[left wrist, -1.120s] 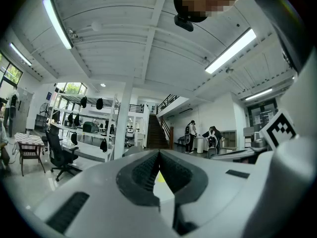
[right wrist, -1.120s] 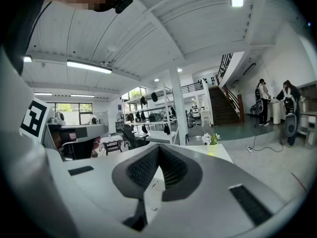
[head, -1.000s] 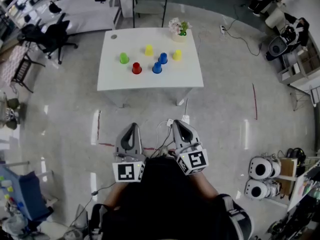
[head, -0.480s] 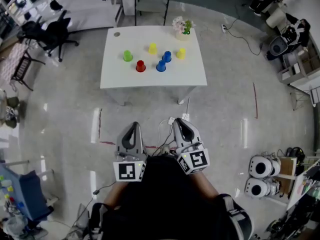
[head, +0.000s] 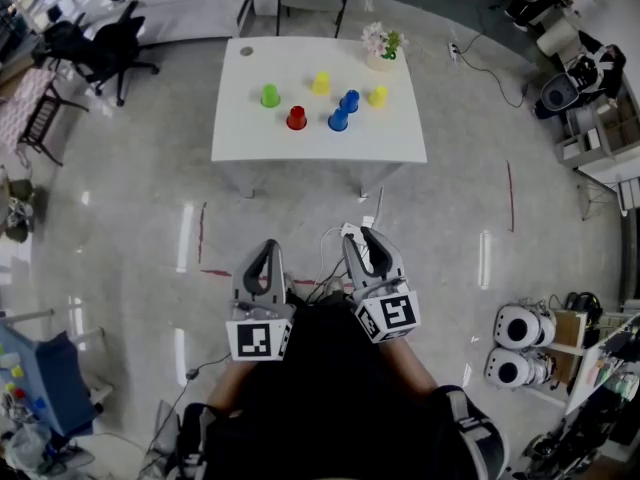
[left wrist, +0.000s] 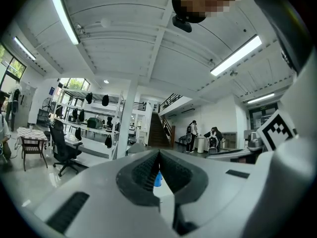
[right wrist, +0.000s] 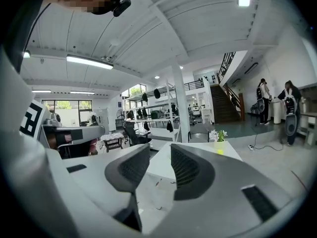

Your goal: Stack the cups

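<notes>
On the far table (head: 320, 146), cups (head: 296, 118) stand upright; left tongs (head: 266, 249) closed, right tongs (head: 360, 238) just opened, empty.

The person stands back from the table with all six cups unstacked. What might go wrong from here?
Loose cables lie on the floor between the person and the table; stepping forward may snag a foot.
The rear blue cup and front blue cup stand almost touching, so gripping one may topple the other.
The flower vase stands beyond the right yellow cup; overreaching there might knock it over.
</notes>
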A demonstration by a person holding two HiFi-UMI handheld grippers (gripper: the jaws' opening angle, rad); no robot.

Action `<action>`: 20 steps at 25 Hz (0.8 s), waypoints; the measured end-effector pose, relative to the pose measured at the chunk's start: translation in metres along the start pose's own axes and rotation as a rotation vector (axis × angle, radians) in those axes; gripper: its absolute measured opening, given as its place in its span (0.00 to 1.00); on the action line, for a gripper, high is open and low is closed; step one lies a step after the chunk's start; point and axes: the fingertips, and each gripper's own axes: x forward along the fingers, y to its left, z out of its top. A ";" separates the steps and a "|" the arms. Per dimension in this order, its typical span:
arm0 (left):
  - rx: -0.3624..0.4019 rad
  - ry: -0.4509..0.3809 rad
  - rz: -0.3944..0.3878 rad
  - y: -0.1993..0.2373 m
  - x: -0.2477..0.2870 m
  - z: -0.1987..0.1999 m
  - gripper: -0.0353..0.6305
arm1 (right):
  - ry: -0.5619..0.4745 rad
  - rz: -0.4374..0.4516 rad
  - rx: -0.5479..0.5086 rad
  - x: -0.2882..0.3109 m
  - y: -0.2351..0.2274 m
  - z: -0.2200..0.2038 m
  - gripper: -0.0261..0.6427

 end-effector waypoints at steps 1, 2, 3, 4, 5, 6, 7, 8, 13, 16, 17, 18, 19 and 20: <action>0.000 0.000 -0.001 0.005 -0.003 -0.001 0.09 | 0.005 -0.004 -0.002 0.003 0.004 -0.002 0.26; 0.002 0.001 -0.002 0.010 -0.006 -0.002 0.09 | 0.008 -0.006 -0.005 0.006 0.009 -0.003 0.27; 0.003 0.005 -0.002 0.015 -0.009 -0.003 0.09 | 0.010 -0.007 -0.008 0.008 0.013 -0.004 0.27; 0.004 0.009 -0.001 0.020 -0.012 -0.003 0.09 | 0.013 -0.009 -0.010 0.010 0.017 -0.005 0.27; 0.004 0.012 0.001 0.026 -0.015 -0.004 0.09 | 0.016 -0.011 -0.011 0.012 0.021 -0.006 0.27; 0.004 0.014 0.004 0.031 -0.018 -0.004 0.09 | 0.020 -0.013 -0.012 0.014 0.025 -0.007 0.28; 0.003 0.013 0.008 0.037 -0.019 -0.005 0.09 | 0.023 -0.016 -0.013 0.017 0.028 -0.009 0.28; -0.001 0.011 0.013 0.043 -0.020 -0.005 0.09 | 0.026 -0.017 -0.013 0.020 0.031 -0.010 0.28; -0.014 0.017 0.049 0.064 -0.020 -0.010 0.09 | 0.048 -0.010 -0.011 0.037 0.035 -0.017 0.29; -0.022 0.014 0.071 0.076 -0.014 -0.012 0.09 | 0.053 0.000 -0.013 0.054 0.035 -0.019 0.29; -0.024 0.012 0.077 0.079 -0.010 -0.012 0.09 | 0.055 0.002 -0.013 0.060 0.033 -0.020 0.29; -0.023 0.012 0.081 0.082 -0.006 -0.012 0.09 | 0.058 0.005 -0.014 0.068 0.031 -0.021 0.29; -0.019 0.013 0.084 0.086 -0.001 -0.013 0.09 | 0.060 0.010 -0.015 0.076 0.029 -0.021 0.29; -0.012 0.014 0.087 0.090 0.004 -0.013 0.09 | 0.060 0.016 -0.018 0.084 0.028 -0.021 0.29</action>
